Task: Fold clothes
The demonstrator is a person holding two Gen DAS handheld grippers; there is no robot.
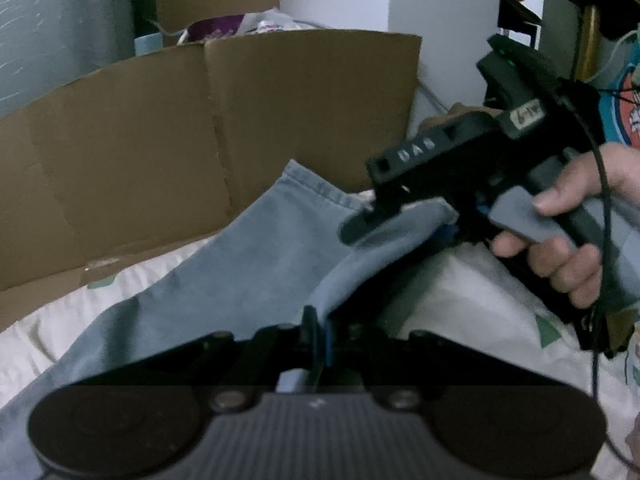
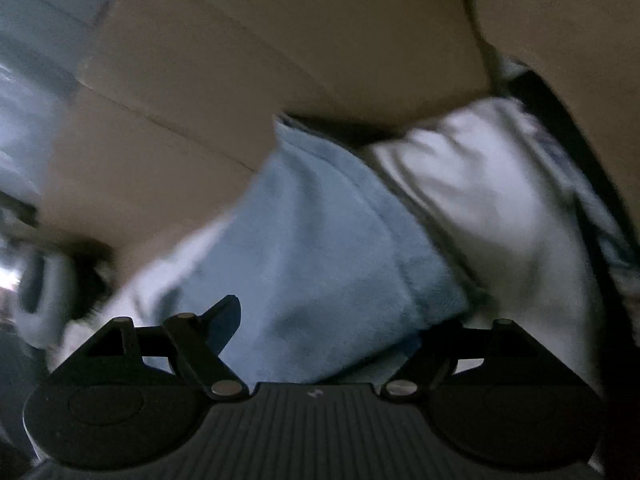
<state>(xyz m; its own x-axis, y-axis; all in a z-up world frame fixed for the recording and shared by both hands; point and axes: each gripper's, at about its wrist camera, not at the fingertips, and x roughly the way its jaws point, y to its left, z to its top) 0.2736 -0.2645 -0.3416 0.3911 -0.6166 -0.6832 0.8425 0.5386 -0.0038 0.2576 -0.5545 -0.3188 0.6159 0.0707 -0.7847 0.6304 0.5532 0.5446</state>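
Jeans (image 1: 256, 248) hung pinched in the left gripper (image 1: 316, 332) while the right gripper (image 2: 320, 320) gaped empty, so regrasping the hem squarely seemed wisest.

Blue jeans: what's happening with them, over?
Left gripper shut on light blue denim jeans. Right gripper open over them. Brown cardboard box close behind.

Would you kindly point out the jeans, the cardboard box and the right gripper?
jeans (image 1: 256, 256): left wrist view, middle of the leg.
cardboard box (image 1: 304, 108): left wrist view, side wall.
right gripper (image 1: 404, 216): left wrist view, between fingertips.
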